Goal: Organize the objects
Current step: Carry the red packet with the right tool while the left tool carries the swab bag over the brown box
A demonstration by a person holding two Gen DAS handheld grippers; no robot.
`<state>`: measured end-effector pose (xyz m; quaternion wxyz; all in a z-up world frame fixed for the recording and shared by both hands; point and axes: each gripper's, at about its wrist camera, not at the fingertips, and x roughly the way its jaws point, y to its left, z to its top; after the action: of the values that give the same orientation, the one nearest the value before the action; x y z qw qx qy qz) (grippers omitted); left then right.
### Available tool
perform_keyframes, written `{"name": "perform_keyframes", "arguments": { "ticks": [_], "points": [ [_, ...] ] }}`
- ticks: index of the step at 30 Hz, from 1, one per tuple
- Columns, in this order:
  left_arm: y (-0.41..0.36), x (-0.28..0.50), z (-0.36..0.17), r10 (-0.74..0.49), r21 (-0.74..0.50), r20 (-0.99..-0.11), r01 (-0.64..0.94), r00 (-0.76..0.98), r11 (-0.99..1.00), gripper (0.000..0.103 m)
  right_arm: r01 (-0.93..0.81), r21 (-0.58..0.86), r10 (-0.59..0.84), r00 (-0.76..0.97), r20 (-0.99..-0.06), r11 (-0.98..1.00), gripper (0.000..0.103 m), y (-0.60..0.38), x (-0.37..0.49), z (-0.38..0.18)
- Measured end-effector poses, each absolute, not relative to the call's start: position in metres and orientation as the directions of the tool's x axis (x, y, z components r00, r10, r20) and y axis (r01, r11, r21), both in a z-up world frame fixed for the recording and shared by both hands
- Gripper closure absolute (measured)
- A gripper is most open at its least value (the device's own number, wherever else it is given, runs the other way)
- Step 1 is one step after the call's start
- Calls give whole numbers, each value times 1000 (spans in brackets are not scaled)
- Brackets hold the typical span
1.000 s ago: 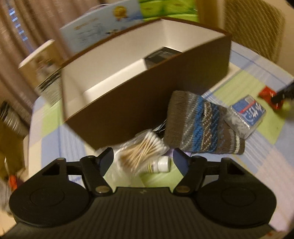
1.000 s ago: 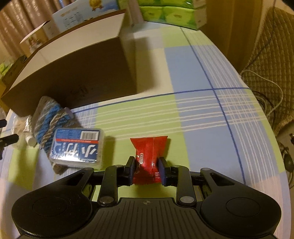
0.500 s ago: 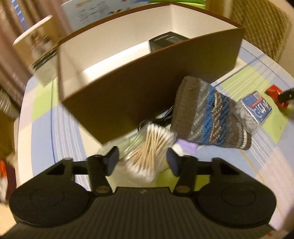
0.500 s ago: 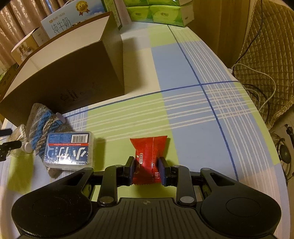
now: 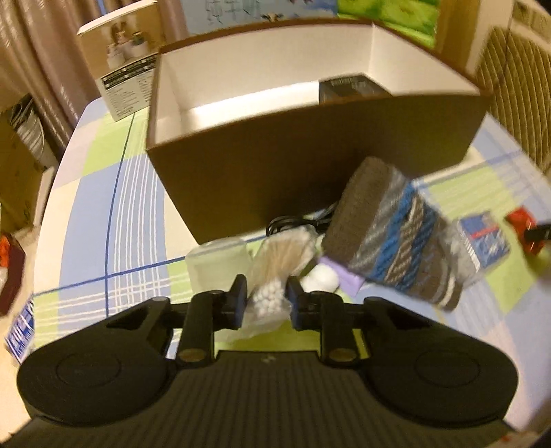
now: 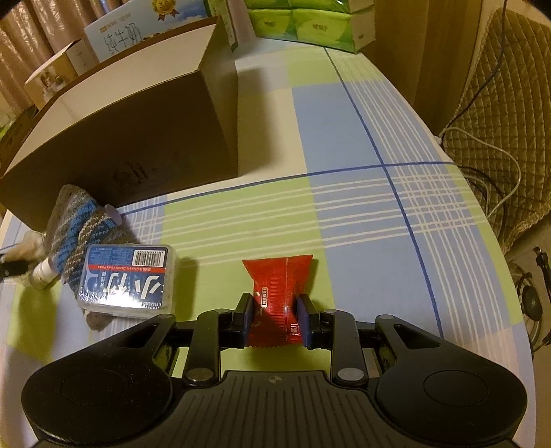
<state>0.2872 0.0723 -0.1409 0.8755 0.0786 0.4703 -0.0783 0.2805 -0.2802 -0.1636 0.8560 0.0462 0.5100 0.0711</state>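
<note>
My left gripper [image 5: 265, 299] is shut on a clear bag of cotton swabs [image 5: 275, 262], just in front of the open brown box [image 5: 310, 162]. A dark item [image 5: 351, 90] lies inside the box. A striped knit hat [image 5: 396, 234] lies to the right of the bag, with a blue floss-pick case [image 5: 482, 244] beyond it. My right gripper [image 6: 274, 320] is shut on a red snack packet [image 6: 277, 293], held low over the checked tablecloth. The hat [image 6: 79, 224], the case [image 6: 127, 277] and the box [image 6: 137, 138] show at its left.
A black cable [image 5: 292, 220], a small white bottle [image 6: 43, 275] and a purple item [image 5: 344, 279] lie by the hat. A clear plastic tub [image 5: 217, 265] sits left of the swabs. Cartons [image 6: 137, 31] and green tissue packs [image 6: 310, 20] stand behind the box. A padded chair [image 6: 499, 103] is at right.
My left gripper has closed on the bag of cotton swabs and swung left to face the box. My right gripper has kept its hold on the red packet and shifted slightly.
</note>
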Motion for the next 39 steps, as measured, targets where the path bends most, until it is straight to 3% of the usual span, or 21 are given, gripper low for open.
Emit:
{"name": "perform_keyframes", "arguments": {
  "ticks": [7,14,27,39],
  "points": [
    [88,283,-125,-136,-84,-827,119,546,989,91,-90,172,194,474,-859,981,84,-281,273,-160],
    [83,268,-108,-161,-118,-806,112,569,987,91,-121,208,240,514,-824,971,84,-281,267,-136],
    [62,267,-62,-189,-116,-745,154,639,981,91,-270,290,395,569,-721,918,84,-248,272,-73],
    [50,325,-41,-165,-87,-701,147,694,985,91,-418,300,507,591,-628,858,84,-180,331,-43]
  ]
}}
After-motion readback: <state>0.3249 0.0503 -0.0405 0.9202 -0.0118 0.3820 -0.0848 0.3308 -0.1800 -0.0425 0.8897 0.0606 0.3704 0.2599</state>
